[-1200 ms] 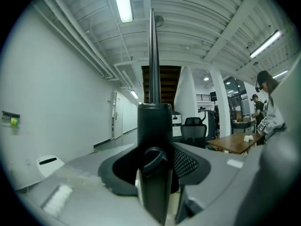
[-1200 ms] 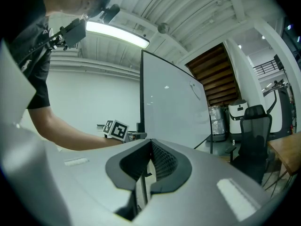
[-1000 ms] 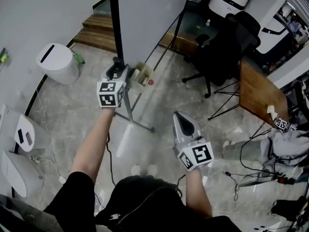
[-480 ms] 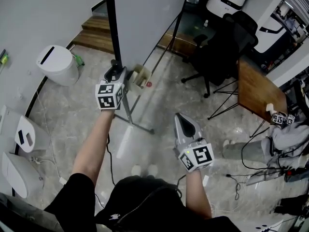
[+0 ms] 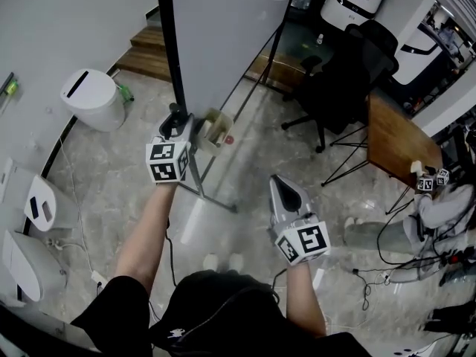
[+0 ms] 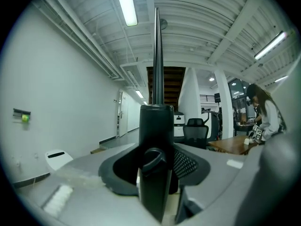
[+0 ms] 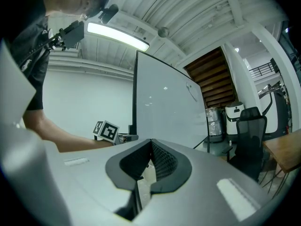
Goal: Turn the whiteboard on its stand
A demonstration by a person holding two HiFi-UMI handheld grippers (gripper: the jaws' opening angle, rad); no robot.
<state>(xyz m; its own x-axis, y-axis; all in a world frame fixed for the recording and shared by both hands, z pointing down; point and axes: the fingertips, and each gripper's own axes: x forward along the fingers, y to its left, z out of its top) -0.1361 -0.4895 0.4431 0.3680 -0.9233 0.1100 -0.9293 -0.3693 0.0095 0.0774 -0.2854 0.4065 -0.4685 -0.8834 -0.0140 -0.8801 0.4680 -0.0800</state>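
The whiteboard (image 5: 223, 36) stands upright on its metal stand (image 5: 202, 184), with a black frame bar (image 5: 169, 58) down its left edge. My left gripper (image 5: 177, 119) is shut on that bar near the board's lower corner. In the left gripper view the black frame bar (image 6: 157, 126) fills the gap between the jaws and runs straight up. My right gripper (image 5: 284, 184) hangs lower and to the right, away from the board, shut with nothing in it. The right gripper view shows the whiteboard (image 7: 164, 107) beyond its tips (image 7: 151, 147).
A white bin (image 5: 93, 99) stands left of the board on the marble floor. A black office chair (image 5: 346, 80) and a wooden table (image 5: 398, 143) are to the right. White devices (image 5: 33, 207) line the left wall. Cables (image 5: 387, 255) lie at the right.
The board's black edge and my left gripper on it have shifted slightly to the left. The right gripper has hardly moved.
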